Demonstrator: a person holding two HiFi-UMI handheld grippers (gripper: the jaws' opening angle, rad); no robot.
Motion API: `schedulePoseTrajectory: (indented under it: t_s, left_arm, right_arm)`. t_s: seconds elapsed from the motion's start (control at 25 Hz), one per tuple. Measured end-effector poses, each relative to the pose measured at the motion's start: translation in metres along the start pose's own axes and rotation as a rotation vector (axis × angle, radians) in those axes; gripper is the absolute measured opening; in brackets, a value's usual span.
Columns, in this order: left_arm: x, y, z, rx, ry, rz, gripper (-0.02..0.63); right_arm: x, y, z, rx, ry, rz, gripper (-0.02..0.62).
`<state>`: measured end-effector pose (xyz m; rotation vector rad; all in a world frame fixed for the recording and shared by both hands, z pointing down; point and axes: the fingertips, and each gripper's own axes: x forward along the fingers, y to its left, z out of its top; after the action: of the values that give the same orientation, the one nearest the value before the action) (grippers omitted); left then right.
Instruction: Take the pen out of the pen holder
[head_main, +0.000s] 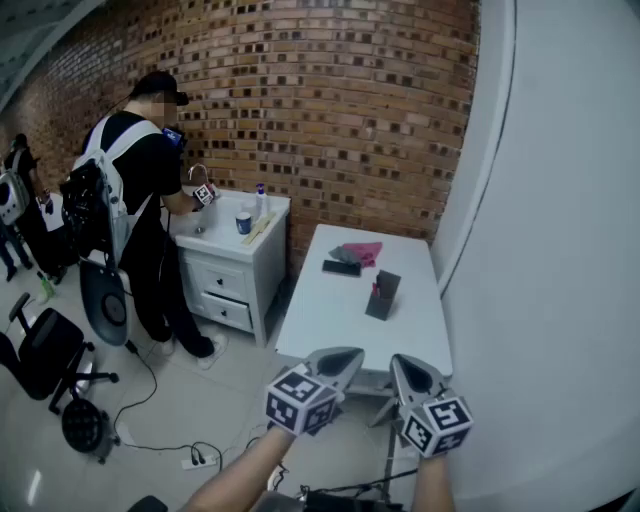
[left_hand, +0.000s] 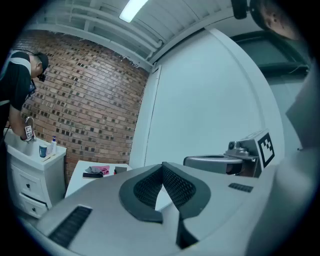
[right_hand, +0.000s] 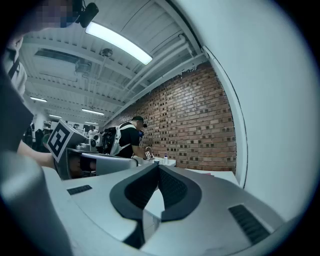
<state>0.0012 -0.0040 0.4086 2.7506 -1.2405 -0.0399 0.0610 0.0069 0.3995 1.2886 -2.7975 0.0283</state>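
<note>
The left gripper and right gripper hang side by side, jaws pressed together on nothing, before the white table, where the dark pen holder stands untouched, its pen too small to make out.

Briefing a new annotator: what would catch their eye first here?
The left gripper and right gripper, both shut and empty, sit at the head view's bottom edge. Beyond them stands a white table bearing a pen holder and pink cloth, before a brick wall; a person stands at a white cabinet at left.
</note>
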Motion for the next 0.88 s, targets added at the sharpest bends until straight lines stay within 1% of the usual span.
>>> schedulePoseTrajectory:
  t_s: [0.16,0.36,0.52,0.88]
  left_arm:
    - [0.004,0.009,-0.001,0.004,0.003,0.000,0.008]
    - [0.009,0.013,-0.007,0.010,0.011,-0.020,0.008]
    - [0.015,0.023,-0.002,0.009,0.011,-0.023,0.008]
    - [0.047,0.046,0.002,-0.003,0.022,-0.009,0.008]
  right_arm:
    - [0.008,-0.001,-0.002,-0.003,-0.001,-0.006,-0.012]
    - [0.013,-0.004,-0.007,-0.001,0.002,-0.022,-0.012]
    - [0.022,-0.010,-0.002,-0.006,0.005,-0.031,-0.012]
    - [0.048,-0.042,0.003,0.002,0.012,-0.027,-0.012]
